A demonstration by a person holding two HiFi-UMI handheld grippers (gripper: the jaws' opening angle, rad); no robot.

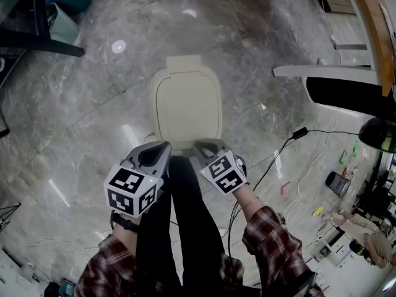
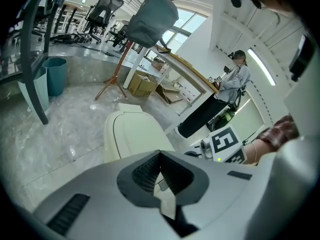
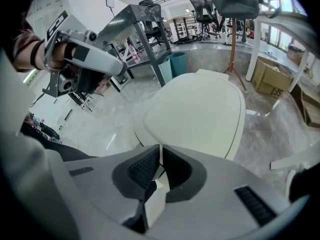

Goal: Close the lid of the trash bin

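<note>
The left claw (image 1: 162, 147) is pinched together on nothing, tips just short of the near rim of the trash bin (image 1: 184, 62). The bin stands on the marble floor (image 1: 80, 110), dead ahead of the person. Its lid (image 1: 187, 107) looks flat down. The right claw (image 1: 199, 145), equally closed and empty, hovers beside that same rim. I'd say a light, even press on the front lip would seat it. A sideways shove risks skidding the bin.

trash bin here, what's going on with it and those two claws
A person stands over a cream trash bin on the marble floor, a claw in each hand. The left claw and right claw both hang by the bin's near edge, jaws together with nothing between them. The lid lies flat on the bin and looks closed already.
</note>
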